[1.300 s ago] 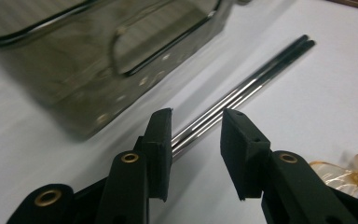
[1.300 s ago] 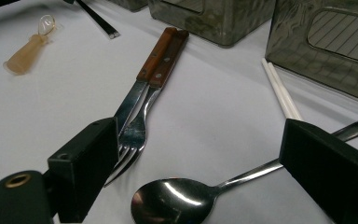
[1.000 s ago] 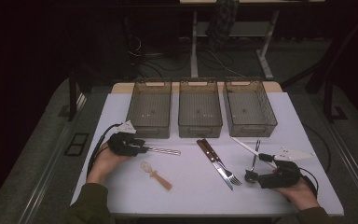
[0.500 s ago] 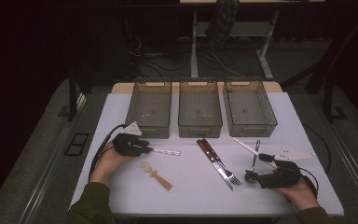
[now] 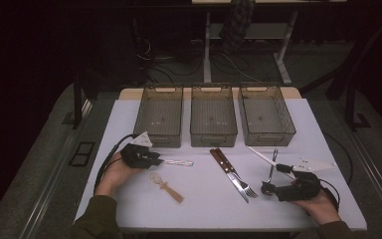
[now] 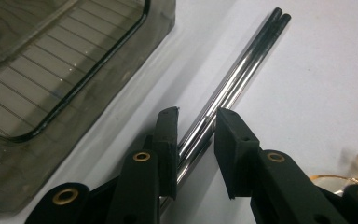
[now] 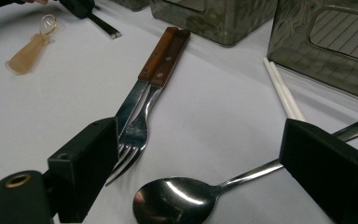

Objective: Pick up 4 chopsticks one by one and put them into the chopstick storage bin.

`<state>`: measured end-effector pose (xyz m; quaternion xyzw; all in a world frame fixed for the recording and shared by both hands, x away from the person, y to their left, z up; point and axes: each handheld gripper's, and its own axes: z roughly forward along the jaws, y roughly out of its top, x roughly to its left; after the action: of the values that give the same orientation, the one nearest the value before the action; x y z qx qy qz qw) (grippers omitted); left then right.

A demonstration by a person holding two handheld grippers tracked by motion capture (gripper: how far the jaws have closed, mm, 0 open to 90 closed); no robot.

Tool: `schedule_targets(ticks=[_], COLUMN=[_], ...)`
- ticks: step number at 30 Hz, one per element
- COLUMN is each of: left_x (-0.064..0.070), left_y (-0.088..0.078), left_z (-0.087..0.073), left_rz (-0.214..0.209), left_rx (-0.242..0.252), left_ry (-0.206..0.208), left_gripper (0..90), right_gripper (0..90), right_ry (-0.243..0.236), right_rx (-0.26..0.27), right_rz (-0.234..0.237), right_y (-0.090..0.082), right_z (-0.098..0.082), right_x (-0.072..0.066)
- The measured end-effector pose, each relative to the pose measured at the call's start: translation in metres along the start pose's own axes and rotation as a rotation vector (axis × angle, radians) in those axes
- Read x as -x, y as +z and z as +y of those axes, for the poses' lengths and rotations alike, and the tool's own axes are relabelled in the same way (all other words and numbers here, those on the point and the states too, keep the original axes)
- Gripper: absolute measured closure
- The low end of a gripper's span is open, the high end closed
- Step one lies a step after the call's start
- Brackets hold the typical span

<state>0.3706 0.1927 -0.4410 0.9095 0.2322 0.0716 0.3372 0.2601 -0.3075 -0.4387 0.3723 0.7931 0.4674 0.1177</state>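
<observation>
1. metal chopsticks (image 6: pixel 223 88), a pair lying side by side on the white worktop (image 5: pixel 204 209), are the thing in hand; in the high view they lie just in front of the left bin, reaching from the left gripper toward the middle of the worktop.
2. three smoky see-through bins stand in a row at the far side: the left bin (image 5: pixel 160 117), the middle bin (image 5: pixel 213 115) and the right bin (image 5: pixel 264 113).
3. the left gripper (image 6: pixel 196 135) sits low over the near end of the chopsticks (its jaws have just been closing). both sticks run between the jaws; the left jaw lies against them, while a slim gap shows at the right jaw, so it is not yet a firm pinch.
4. the right gripper (image 7: pixel 196 154) rests at the right front of the worktop with its jaws spread wide and nothing clamped; the bowl of a steel spoon (image 7: pixel 177 200) lies between them, its handle running off to the right.
5. a wood-handled knife (image 7: pixel 144 79) and a wood-handled fork (image 7: pixel 156 93) lie touching, side by side, near the middle.
6. a pair of white chopsticks (image 7: pixel 282 91) lies just in front of the right bin.
7. a small spoon with a clear bowl and tan handle (image 5: pixel 165 185) lies near the person's left hand (image 5: pixel 112 174).
</observation>
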Motion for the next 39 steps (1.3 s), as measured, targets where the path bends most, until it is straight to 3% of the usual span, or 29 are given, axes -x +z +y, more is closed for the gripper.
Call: schedule_targets(ticks=[22,28,33,39], left_x=[0.017,0.018,0.026,0.031], left_y=[-0.005,-0.006,0.007,0.030], left_z=[0.002,0.011,0.029,0.043], left_rz=[-0.014,-0.036,-0.068,-0.076], left_rx=[-0.057,-0.004,-0.011,-0.069], left_ry=[0.030,0.037,0.075,0.114], left_gripper=[73.4,68.7,67.3,67.5], right_gripper=[11.7,11.7,11.7,11.7], right_ry=[-0.004,-0.002,-0.001,-0.001], right_rx=[0.005,0.005,-0.001,-0.002], right_rz=[0.000,0.000,0.001,0.001], right_y=[-0.001,-0.001,0.000,0.000], right_z=[0.000,0.000,0.000,0.000], right_x=[0.000,0.001,0.000,0.000])
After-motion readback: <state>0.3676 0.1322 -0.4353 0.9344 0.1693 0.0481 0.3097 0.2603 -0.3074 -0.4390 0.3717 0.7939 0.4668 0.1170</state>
